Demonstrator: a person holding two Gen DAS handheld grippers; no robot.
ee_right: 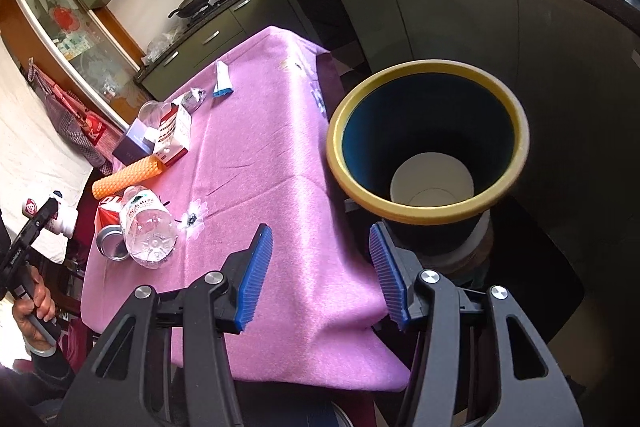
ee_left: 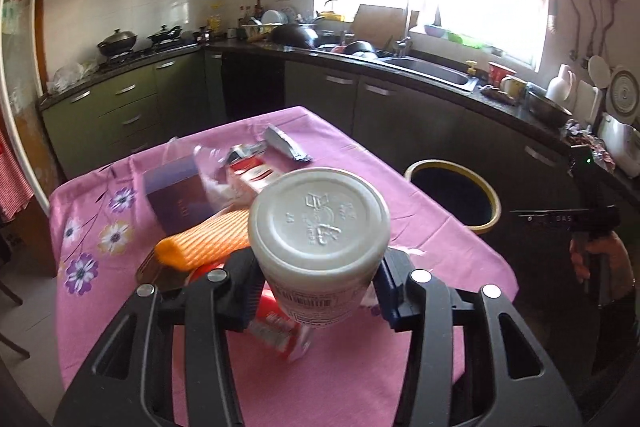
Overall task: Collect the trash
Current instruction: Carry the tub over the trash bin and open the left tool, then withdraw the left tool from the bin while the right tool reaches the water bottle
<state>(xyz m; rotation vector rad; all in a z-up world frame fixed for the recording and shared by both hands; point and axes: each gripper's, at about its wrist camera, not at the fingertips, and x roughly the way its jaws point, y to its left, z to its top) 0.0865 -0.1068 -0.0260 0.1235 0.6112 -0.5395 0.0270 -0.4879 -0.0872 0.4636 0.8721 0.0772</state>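
Observation:
My left gripper (ee_left: 318, 267) is shut on a white plastic bottle (ee_left: 320, 223), lifted above the pink-clothed table (ee_left: 360, 179) with its base toward the camera. The right wrist view shows that bottle (ee_right: 66, 219) at the far left, off the table's edge. On the cloth lie an orange foam roll (ee_right: 128, 177), a clear water bottle (ee_right: 148, 231), a red can (ee_right: 110, 223), a red-and-white carton (ee_right: 174, 135) and a purple box (ee_right: 136, 143). My right gripper (ee_right: 320, 233) stands open with nothing between its fingers, over the table's near corner beside the yellow-rimmed bin (ee_right: 424, 215).
A white cup (ee_right: 432, 183) lies inside the bin, which stands on the floor right of the table. A silver wrapper (ee_right: 192, 97) and a blue-and-white packet (ee_right: 222, 81) lie farther back. Dark kitchen cabinets (ee_left: 400, 115) and a sink run behind.

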